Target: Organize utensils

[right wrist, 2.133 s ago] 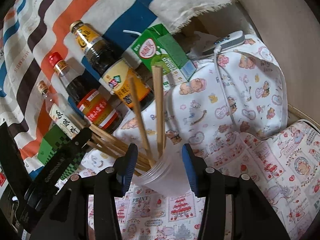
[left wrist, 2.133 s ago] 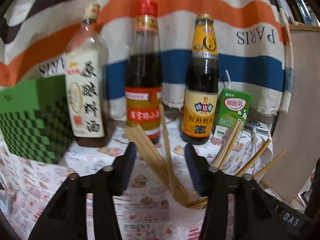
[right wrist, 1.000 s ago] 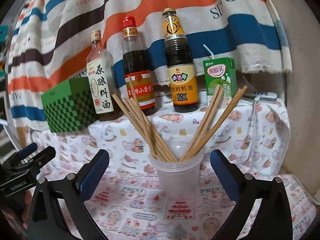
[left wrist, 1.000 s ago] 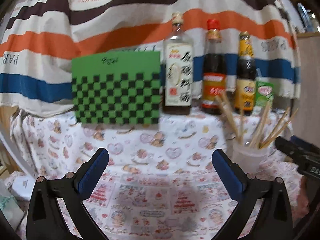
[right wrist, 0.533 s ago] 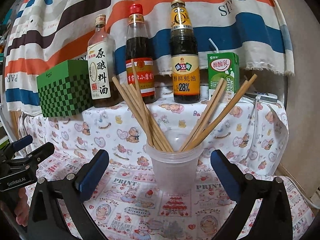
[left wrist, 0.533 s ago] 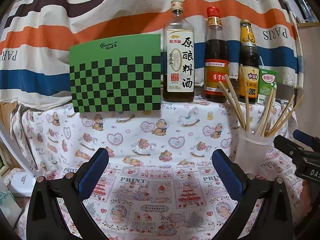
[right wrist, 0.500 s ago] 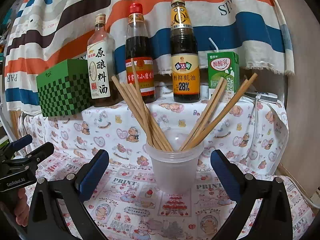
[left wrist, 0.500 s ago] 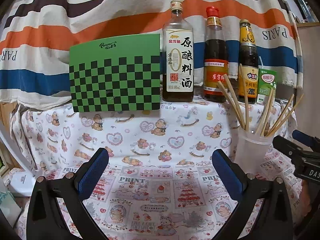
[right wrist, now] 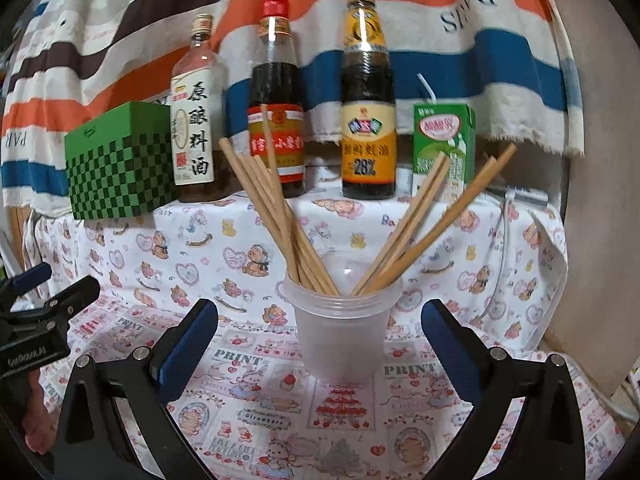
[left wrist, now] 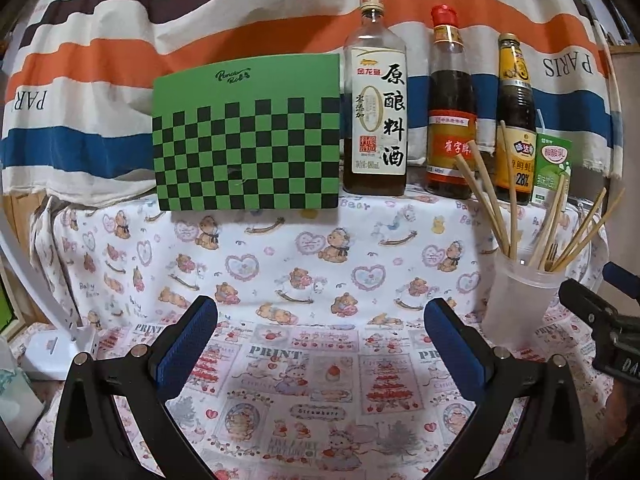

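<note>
A translucent plastic cup (right wrist: 340,328) stands on the printed tablecloth and holds several wooden chopsticks (right wrist: 280,216), fanned left and right. My right gripper (right wrist: 320,332) is wide open and empty, its fingers well apart on either side of the cup and nearer than it. In the left wrist view the cup (left wrist: 516,304) is at the right with the chopsticks (left wrist: 492,200) in it. My left gripper (left wrist: 320,332) is wide open and empty over bare cloth, left of the cup.
Along the back stand a green checkered box (left wrist: 246,132), three sauce bottles (left wrist: 376,96) (left wrist: 450,112) (left wrist: 516,124) and a green drink carton (right wrist: 444,144). A striped cloth hangs behind. A white cable (right wrist: 504,240) lies at the right table edge.
Since two seconds ago both grippers opened wide and drew back from the cup and chopsticks. In the last half second nothing has visibly moved.
</note>
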{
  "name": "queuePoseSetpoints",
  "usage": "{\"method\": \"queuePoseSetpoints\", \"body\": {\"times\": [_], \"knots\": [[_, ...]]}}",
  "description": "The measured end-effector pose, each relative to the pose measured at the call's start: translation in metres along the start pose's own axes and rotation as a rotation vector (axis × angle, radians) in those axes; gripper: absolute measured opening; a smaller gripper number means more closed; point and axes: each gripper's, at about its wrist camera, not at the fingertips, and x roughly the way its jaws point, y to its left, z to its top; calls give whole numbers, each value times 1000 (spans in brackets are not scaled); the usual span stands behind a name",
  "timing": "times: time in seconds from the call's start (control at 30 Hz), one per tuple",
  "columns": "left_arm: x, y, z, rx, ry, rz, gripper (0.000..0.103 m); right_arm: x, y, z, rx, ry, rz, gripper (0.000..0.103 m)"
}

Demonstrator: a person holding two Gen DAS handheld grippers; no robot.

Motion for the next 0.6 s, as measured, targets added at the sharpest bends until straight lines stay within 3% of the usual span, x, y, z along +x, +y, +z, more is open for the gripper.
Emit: {"method": "queuePoseSetpoints", "body": {"times": [0.6], "knots": [[0, 0, -1, 0, -7, 10, 102, 2, 4, 1, -17, 15, 22, 103]]}}
